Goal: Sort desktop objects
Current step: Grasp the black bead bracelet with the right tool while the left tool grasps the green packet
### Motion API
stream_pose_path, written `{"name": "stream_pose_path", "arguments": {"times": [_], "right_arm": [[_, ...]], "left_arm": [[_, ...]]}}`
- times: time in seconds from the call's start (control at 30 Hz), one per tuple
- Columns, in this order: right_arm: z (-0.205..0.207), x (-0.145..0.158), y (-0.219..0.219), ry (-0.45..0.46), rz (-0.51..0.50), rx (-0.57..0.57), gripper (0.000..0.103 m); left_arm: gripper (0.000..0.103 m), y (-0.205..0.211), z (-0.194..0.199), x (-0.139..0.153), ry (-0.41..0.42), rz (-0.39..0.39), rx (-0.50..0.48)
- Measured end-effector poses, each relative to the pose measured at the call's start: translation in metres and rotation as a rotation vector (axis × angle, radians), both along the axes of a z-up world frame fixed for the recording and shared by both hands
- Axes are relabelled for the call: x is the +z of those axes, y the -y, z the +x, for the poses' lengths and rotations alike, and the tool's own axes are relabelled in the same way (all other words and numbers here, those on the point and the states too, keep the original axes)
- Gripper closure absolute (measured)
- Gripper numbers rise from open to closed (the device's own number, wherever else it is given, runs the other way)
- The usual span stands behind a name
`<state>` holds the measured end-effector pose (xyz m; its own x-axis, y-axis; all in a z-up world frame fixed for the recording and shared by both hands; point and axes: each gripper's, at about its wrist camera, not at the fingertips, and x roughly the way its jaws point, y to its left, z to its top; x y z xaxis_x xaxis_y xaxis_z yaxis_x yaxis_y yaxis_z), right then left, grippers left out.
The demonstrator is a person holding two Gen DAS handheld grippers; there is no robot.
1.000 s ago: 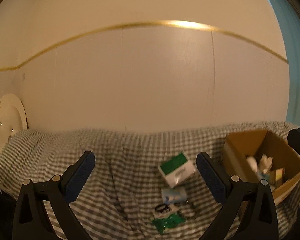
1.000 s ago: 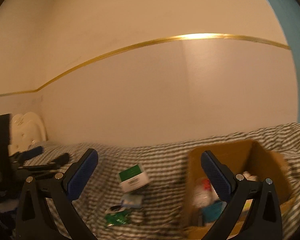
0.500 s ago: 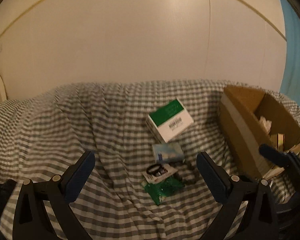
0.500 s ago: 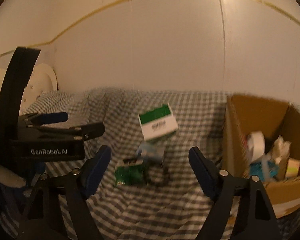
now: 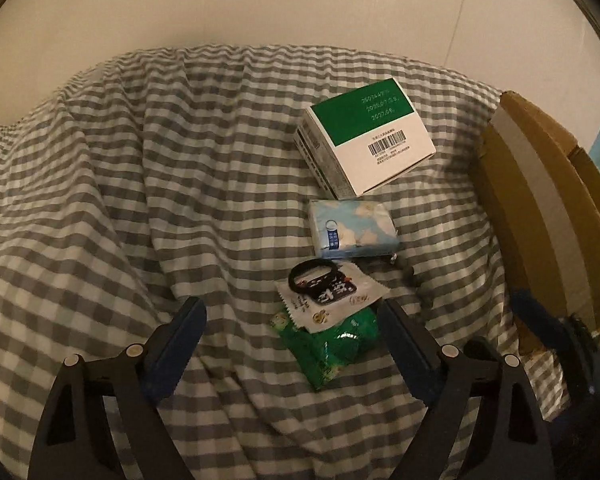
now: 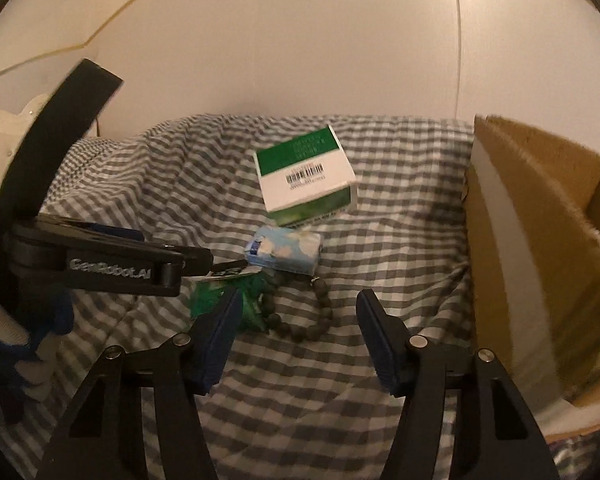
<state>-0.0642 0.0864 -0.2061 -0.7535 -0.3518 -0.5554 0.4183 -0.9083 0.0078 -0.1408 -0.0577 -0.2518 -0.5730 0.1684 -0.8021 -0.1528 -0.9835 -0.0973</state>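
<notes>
Jaws of both grippers have just been closing, yet nothing sits between them — left gripper (image 5: 292, 334) spread wide above the green packet (image 5: 332, 344); right gripper (image 6: 298, 320) half-spread, bead bracelet (image 6: 300, 312) lying just beyond its fingertips on the checked cloth (image 6: 400, 208).

Your left wrist camera looks steeply down along its fingers from just above the checked cloth (image 5: 148, 184). The green-and-white carton (image 5: 366, 136) sits right of centre, and the cardboard box (image 5: 540, 216) is cut off at the right edge.

Your right wrist camera sits to the right of the first, closer to the cloth, on a flatter line. It faces the same carton (image 6: 306, 174) near mid-frame, and more wall shows behind it. From here you see the left gripper's body (image 6: 100, 266) left of the carton.

Both views share the carton, the tissue pack (image 5: 352, 228) below it, and the box's near wall (image 6: 532, 264).
</notes>
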Motion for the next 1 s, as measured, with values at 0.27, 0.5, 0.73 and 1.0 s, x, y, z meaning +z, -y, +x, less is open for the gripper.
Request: {"name": "stream_pose_path", "arguments": {"times": [0.27,0.5,0.73,1.0], "right_arm": [[-0.044,-0.04,0.005,0.157,0.033,-0.039,0.044],[-0.068,-0.06,0.004,0.268,0.036,-0.042,0.044],[-0.06,-0.057,0.004,0.27,0.029,0.014,0.079],[-0.052,-0.048,-0.007,0.259,-0.017,0.024,0.09]], "left_arm": [[0.013,-0.014,-0.036,-0.017,0.053,0.023,-0.007],[0.025,-0.021,-0.054,-0.058,0.156,0.02,-0.01],[0.072,-0.026,-0.04,-0.051,0.092,-0.013,-0.029],[0.093,-0.02,-0.012,-0.021,-0.056,-0.013,-0.004]]}}
